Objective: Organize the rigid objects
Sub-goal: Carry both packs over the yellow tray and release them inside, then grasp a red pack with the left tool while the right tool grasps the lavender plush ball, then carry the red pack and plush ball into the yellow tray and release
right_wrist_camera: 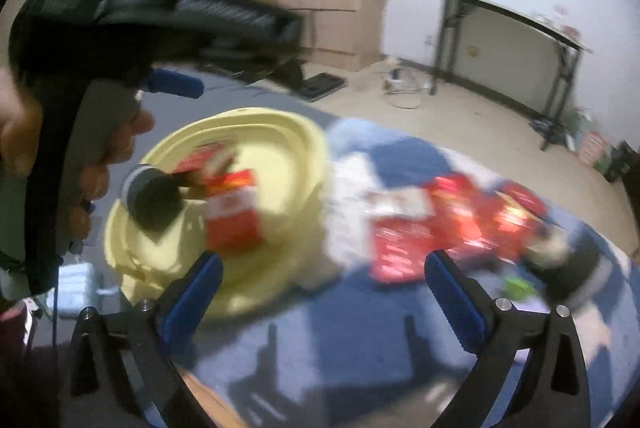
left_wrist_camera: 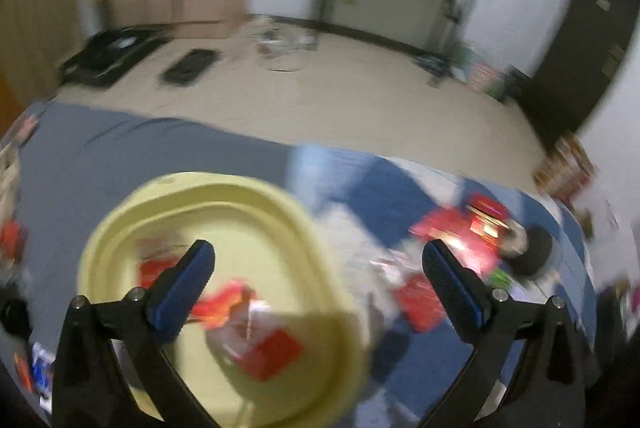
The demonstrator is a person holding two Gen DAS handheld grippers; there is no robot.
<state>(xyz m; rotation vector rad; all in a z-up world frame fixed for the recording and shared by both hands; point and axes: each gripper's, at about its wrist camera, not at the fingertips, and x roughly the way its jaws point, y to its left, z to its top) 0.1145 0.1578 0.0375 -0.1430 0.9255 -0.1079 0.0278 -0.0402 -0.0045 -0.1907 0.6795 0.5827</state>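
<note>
Both sets of jaws are spread wide with nothing between the blue pads: the left gripper (left_wrist_camera: 318, 256) hangs over the near edge of the yellow basin (left_wrist_camera: 120, 228), and the right gripper (right_wrist_camera: 322, 268) sits just off the basin's right side, over the blue-and-white cloth (right_wrist_camera: 340, 348). Inside the basin there's a red-and-white box (right_wrist_camera: 232, 216) and some more red packets, pretty smeared. A bunch of red packets (right_wrist_camera: 404, 248) are still lying out on the cloth to the right, near a dark round thing (right_wrist_camera: 576, 268) I can't make out.
</note>
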